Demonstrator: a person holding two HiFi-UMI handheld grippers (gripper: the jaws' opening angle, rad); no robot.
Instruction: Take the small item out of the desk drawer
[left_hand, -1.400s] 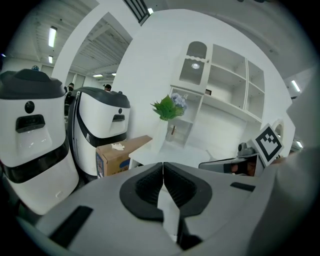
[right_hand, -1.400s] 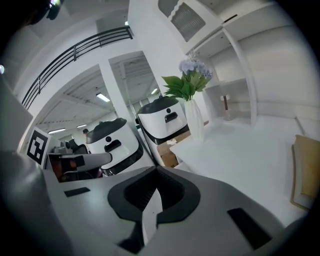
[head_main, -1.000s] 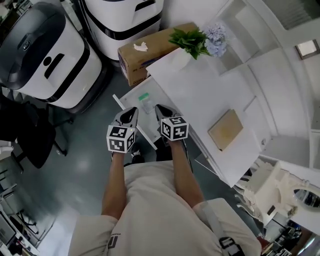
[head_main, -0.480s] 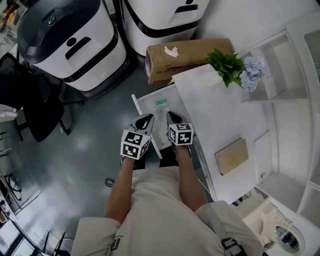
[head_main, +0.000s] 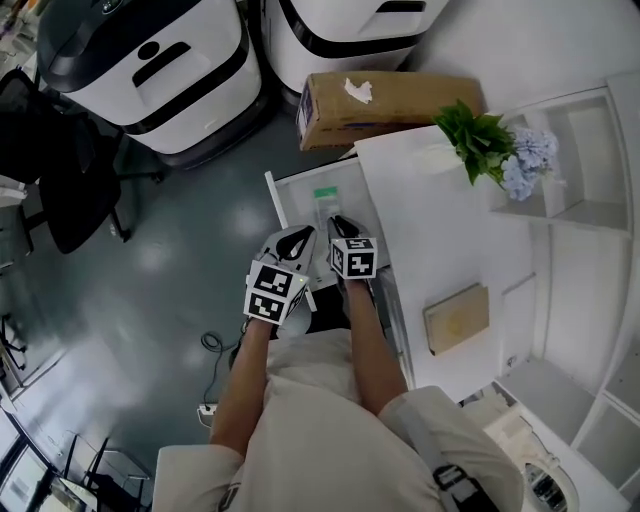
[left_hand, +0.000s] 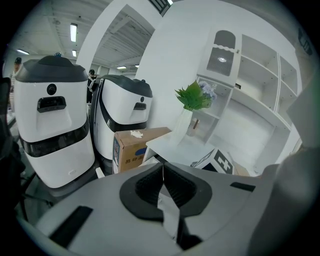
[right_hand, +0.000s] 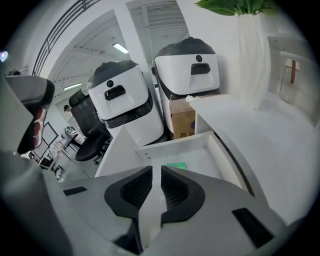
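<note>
The white desk drawer (head_main: 345, 212) stands pulled open; a small clear item with a green top (head_main: 325, 197) lies in it. In the right gripper view the item (right_hand: 176, 166) shows just beyond the jaws, on the drawer (right_hand: 172, 144) floor. My right gripper (head_main: 340, 226) hangs over the drawer's near part, pointing steeply down. Its jaws (right_hand: 156, 175) have just been opening and stand a narrow gap apart with nothing between them. My left gripper (head_main: 298, 238) is at the drawer's left edge, its jaws (left_hand: 162, 170) shut and empty.
The white desk (head_main: 430, 230) carries a potted plant (head_main: 482, 135) and a tan pad (head_main: 457, 318). A cardboard box (head_main: 390, 105) and two large white machines (head_main: 150, 70) stand beyond the drawer. A black chair (head_main: 50, 170) is at the left, and a cable (head_main: 215, 345) lies on the floor.
The right gripper has sunk toward the drawer and now sits over its near end. The head view has shifted, so the drawer and desk appear further right. The left gripper barely moved.
</note>
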